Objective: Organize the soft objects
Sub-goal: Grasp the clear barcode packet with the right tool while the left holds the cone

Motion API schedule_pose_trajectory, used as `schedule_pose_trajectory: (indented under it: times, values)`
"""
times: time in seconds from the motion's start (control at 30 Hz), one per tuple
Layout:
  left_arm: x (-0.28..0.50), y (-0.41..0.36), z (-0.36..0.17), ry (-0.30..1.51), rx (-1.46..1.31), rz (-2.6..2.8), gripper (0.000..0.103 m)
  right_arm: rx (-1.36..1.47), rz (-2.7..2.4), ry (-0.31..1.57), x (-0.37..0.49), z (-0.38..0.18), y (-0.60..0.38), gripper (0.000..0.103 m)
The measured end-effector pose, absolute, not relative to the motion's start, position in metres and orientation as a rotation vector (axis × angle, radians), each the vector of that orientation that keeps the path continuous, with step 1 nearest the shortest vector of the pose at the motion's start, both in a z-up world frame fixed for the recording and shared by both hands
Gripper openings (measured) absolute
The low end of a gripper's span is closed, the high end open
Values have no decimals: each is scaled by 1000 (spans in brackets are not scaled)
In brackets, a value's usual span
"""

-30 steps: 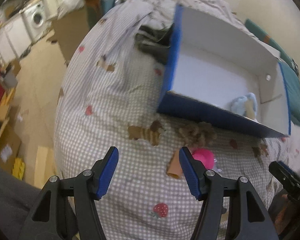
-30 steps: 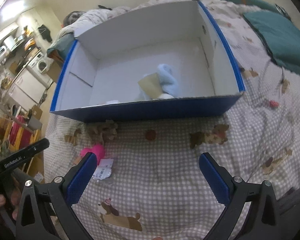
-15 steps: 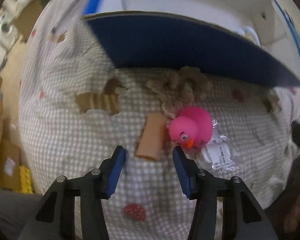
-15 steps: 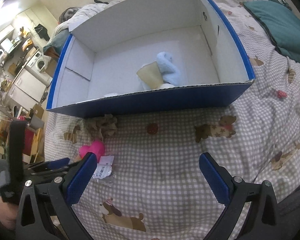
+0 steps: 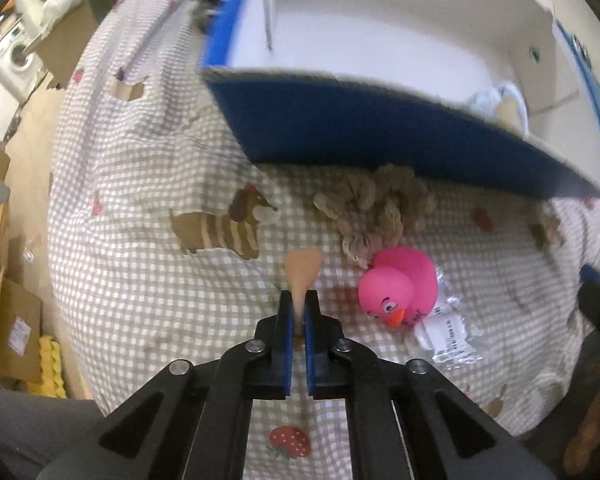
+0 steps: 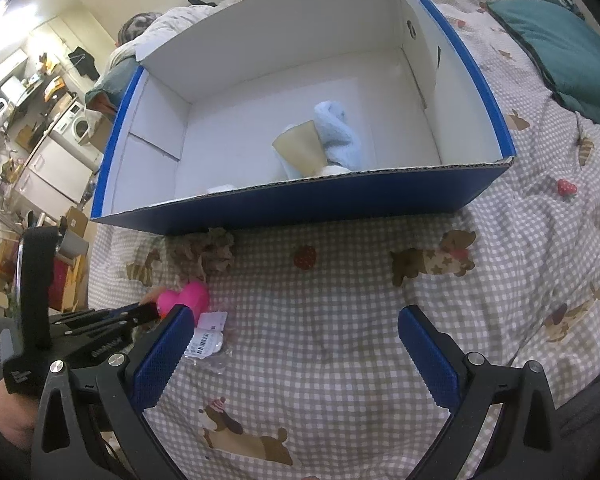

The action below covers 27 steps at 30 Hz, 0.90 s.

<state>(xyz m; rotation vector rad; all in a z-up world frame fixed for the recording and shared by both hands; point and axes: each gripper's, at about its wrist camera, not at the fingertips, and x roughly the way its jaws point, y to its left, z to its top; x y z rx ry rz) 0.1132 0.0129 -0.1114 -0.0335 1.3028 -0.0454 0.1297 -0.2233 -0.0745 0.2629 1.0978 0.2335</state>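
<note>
My left gripper (image 5: pixel 298 304) is shut on a flat tan soft piece (image 5: pixel 303 270) on the checked bedspread. A pink rubber duck (image 5: pixel 398 286) lies just to its right, on a clear plastic wrapper (image 5: pixel 446 330). A beige knitted bundle (image 5: pixel 376 208) lies against the blue box (image 5: pixel 380 136). In the right wrist view my right gripper (image 6: pixel 296 346) is open and empty over the bedspread in front of the box (image 6: pixel 300 204). Inside the box lie a light blue cloth (image 6: pixel 336 136) and a tan piece (image 6: pixel 298 148). The left gripper (image 6: pixel 140 312) shows beside the duck (image 6: pixel 186 296).
A teal pillow (image 6: pixel 560 48) lies right of the box. The bed edge drops off on the left to a floor with cardboard boxes (image 5: pixel 16 320) and a washing machine (image 6: pixel 78 126). Bedding is piled behind the box.
My left gripper moved down to the tan piece beside the duck and closed on it. The right gripper stayed open and barely moved.
</note>
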Motion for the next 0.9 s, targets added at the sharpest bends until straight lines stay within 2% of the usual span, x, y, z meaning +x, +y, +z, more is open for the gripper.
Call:
schedule_pose_trajectory:
  times: [0.23, 0.43, 0.47, 0.53, 0.7, 0.83, 0.9]
  values:
    - [98, 41, -72, 1193, -154, -54, 5, 277, 299, 1125, 129, -77, -219, 103]
    - [87, 52, -64, 1183, -249, -67, 5, 220, 432, 1201, 129, -87, -191, 102]
    - [90, 54, -66, 1181, -252, -65, 5, 185, 456, 1216, 128, -89, -181, 93]
    - [88, 51, -63, 1180, -246, -61, 5, 82, 480, 1241, 128, -95, -160, 86]
    - [86, 49, -65, 1195, -249, -55, 5, -11, 504, 1269, 131, -113, -129, 86]
    - [88, 50, -68, 1209, -258, -51, 5, -58, 505, 1265, 138, -124, -111, 77]
    - [88, 50, -69, 1212, -264, -51, 5, -80, 501, 1275, 141, -131, -105, 66]
